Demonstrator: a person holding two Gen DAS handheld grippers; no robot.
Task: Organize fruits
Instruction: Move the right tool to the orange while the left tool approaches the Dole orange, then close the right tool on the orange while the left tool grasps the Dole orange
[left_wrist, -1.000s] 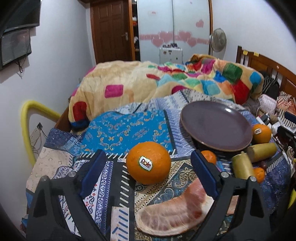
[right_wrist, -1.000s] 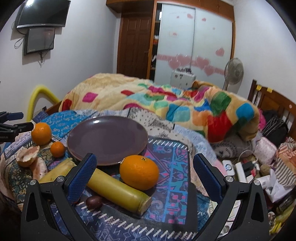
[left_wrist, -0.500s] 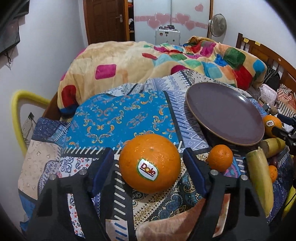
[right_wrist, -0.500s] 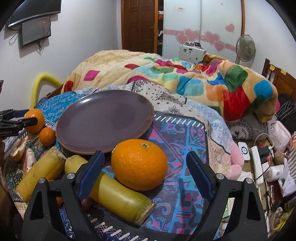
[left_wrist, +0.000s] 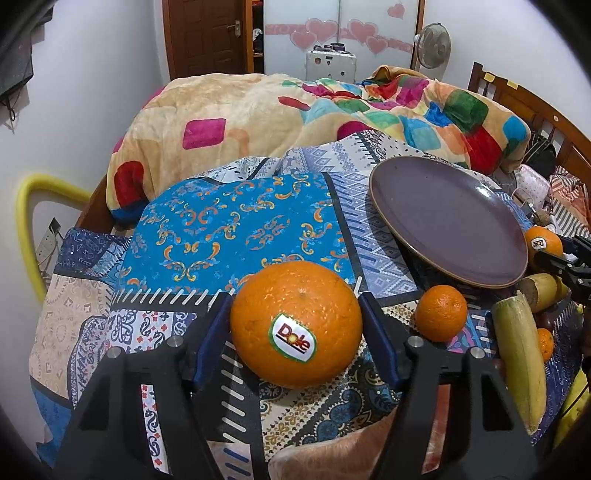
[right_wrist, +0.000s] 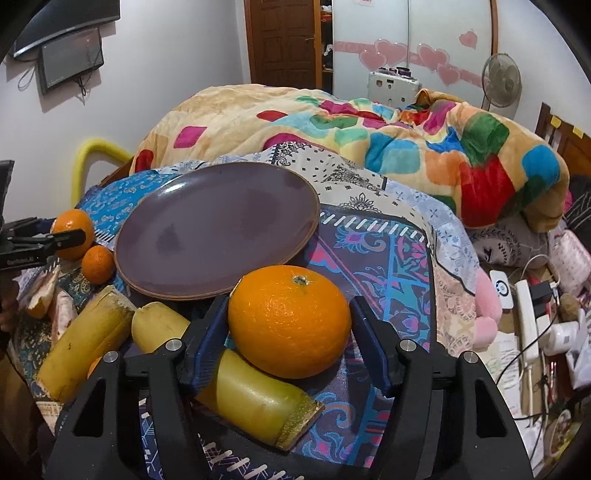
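Left wrist view: the left tool (left_wrist: 295, 321) clamps a round, dimpled orange with a Dole sticker (left_wrist: 295, 328) on the patterned bedspread (left_wrist: 236, 229); a smooth purple plate (left_wrist: 447, 225) lies at two o'clock.

Right wrist view: the right tool (right_wrist: 290, 326) seemingly grips a glossy stemmed orange (right_wrist: 289, 321) beside a yellow banana piece (right_wrist: 258, 398).

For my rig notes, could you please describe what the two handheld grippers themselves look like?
Both the left gripper and right gripper look alike: matte black angular frames with triangular cut-outs, silver round bolt heads at the joints, and blue ridged pads lining the fingers. No cables or sleeves show.
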